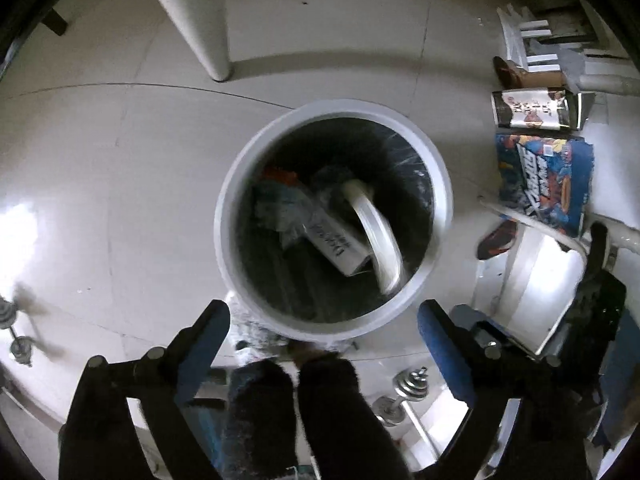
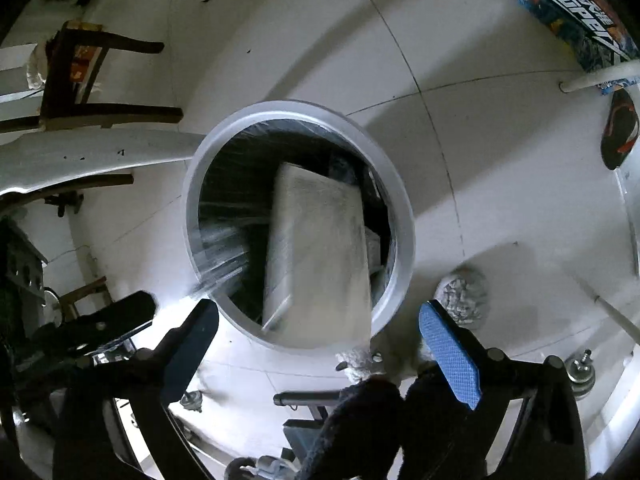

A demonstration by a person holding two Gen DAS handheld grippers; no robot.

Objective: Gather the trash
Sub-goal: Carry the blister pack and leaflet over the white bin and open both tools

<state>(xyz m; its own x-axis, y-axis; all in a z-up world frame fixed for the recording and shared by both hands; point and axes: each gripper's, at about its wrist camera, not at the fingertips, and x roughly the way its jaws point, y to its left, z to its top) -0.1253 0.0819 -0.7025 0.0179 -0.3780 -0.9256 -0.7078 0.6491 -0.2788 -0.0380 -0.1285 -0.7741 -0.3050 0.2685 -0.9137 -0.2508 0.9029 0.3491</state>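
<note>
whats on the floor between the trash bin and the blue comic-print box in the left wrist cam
Nothing but bare pale floor tile lies between the trash bin and the blue comic-print box in the left wrist view. A thin white rod crosses only near the box's lower edge.

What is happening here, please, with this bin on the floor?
A person holds two grippers above a round white trash bin lined with a dark plastic bag. Both the left gripper and the right gripper are open and empty. A blurred flat white box lies tilted in the bin's mouth, apparently just dropped, on top of other trash. A blue printed carton and a dark printed box lie on the pale tiled floor nearby, not yet collected.
</note>
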